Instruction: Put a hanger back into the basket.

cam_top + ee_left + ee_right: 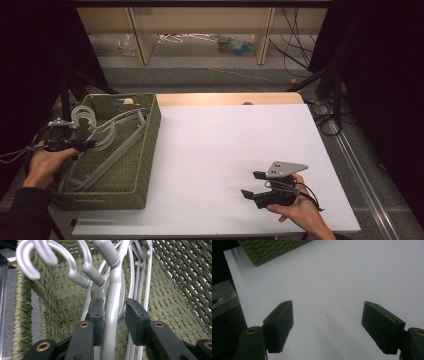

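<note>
The room is dim with black edges, while the white table catches soft overhead light, faint shadows fall under the right gripper, and close hangers look slightly soft.

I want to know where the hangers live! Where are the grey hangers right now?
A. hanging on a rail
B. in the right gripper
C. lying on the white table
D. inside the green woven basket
D: the grey hangers lie inside the green woven basket, with the left gripper reaching in around one.
</note>
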The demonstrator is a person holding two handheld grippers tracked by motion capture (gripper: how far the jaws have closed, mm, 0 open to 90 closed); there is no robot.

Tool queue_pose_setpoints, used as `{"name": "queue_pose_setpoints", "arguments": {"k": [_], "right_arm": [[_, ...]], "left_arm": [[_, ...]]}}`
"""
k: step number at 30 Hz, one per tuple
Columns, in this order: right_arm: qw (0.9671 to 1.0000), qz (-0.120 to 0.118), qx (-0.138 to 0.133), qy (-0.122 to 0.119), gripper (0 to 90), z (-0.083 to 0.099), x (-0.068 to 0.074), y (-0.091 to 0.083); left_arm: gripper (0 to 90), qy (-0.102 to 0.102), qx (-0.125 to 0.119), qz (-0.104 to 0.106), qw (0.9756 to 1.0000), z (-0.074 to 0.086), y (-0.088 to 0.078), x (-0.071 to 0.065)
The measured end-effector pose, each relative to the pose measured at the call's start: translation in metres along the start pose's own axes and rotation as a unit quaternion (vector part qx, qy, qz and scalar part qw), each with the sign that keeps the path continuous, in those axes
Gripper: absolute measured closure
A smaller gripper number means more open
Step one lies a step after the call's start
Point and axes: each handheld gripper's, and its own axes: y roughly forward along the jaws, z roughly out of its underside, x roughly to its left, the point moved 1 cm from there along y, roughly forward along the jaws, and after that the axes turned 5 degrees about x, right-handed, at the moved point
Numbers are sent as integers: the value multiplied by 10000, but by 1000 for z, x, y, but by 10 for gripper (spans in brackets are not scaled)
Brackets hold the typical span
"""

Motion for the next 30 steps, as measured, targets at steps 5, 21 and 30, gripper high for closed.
{"name": "queue_pose_setpoints", "arguments": {"k": [5,21,30], "right_arm": [[10000,-21,17,27,265,0,0,0],[10000,53,-34,45,265,1,-2,0],[9999,50,-57,74,265,1,-1,0]], "left_arm": [[627,-134,32,-183,9997,2,0,3],[325,-489,-1466,191,9878,9,-45,-49],[250,-101,-1722,644,9829,13,-45,-92]]}}
